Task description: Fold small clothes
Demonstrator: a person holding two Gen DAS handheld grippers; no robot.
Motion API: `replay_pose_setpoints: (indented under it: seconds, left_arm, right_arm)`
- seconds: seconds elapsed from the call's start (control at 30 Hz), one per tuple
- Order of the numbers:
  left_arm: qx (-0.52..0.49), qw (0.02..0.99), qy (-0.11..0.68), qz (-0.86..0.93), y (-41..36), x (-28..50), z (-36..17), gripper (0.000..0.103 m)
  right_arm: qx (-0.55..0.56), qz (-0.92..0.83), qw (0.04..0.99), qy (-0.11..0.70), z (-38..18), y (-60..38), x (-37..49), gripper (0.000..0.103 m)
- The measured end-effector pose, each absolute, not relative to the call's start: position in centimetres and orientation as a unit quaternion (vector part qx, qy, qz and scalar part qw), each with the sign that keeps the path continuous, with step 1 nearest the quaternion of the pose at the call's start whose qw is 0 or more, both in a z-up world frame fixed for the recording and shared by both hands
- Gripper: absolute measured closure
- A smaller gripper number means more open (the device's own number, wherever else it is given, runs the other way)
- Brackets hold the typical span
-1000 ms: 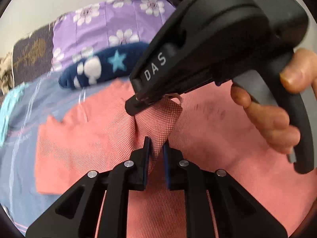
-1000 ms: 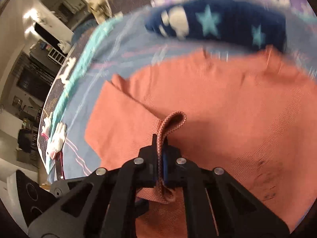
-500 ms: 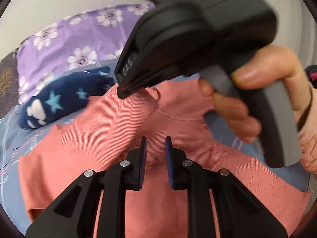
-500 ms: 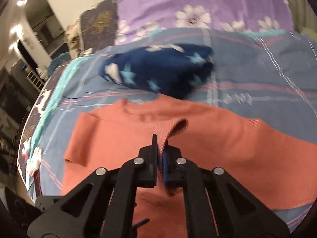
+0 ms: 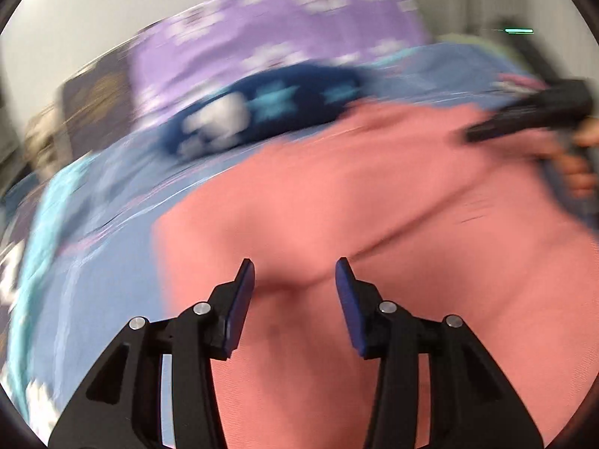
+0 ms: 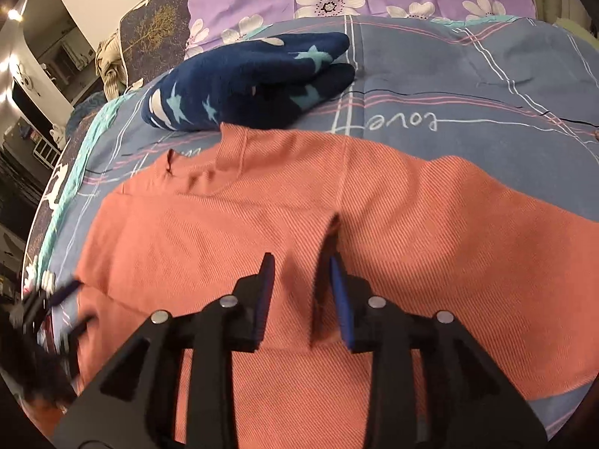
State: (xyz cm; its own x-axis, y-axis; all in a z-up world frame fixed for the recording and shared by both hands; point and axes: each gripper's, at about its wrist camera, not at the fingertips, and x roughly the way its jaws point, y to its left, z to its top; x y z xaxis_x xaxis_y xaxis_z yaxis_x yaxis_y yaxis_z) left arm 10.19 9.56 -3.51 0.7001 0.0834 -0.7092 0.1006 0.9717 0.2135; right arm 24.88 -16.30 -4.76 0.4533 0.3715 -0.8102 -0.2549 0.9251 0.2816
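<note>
Both tongs, clamped on the orange garment (image 6: 374, 224) a second ago, are opening; left gripper (image 5: 295, 292) and right gripper (image 6: 301, 288) grip nothing (fold laid, seemingly).

A: Any writing you can make out?

B: One word, "love", stitched in white on the blue plaid bedsheet (image 6: 468, 86). It reads upside down from the right wrist camera, and sits ahead of the right claw (image 6: 301, 267), up and to its right.

A: Anything more?

B: White letters beside the collar of the orange garment (image 6: 299, 205), too hidden to read. The left view is blurred.
</note>
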Motion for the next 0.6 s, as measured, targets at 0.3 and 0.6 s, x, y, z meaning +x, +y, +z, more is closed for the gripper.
replay_pose_setpoints:
  seconds: [0.3,0.6]
  left_arm:
    - [0.117,0.901,0.411,0.071,16.1,11.3,-6.3,0.056]
    - [0.106,0.905,0.403,0.083,16.8,9.1,-5.0,0.052]
  right_arm:
    - [0.039,0.251,0.840,0.479,-4.4,-13.8,21.0,0.080]
    - [0.014,0.220,0.856,0.468,-7.7,-14.3,20.2,0.087]
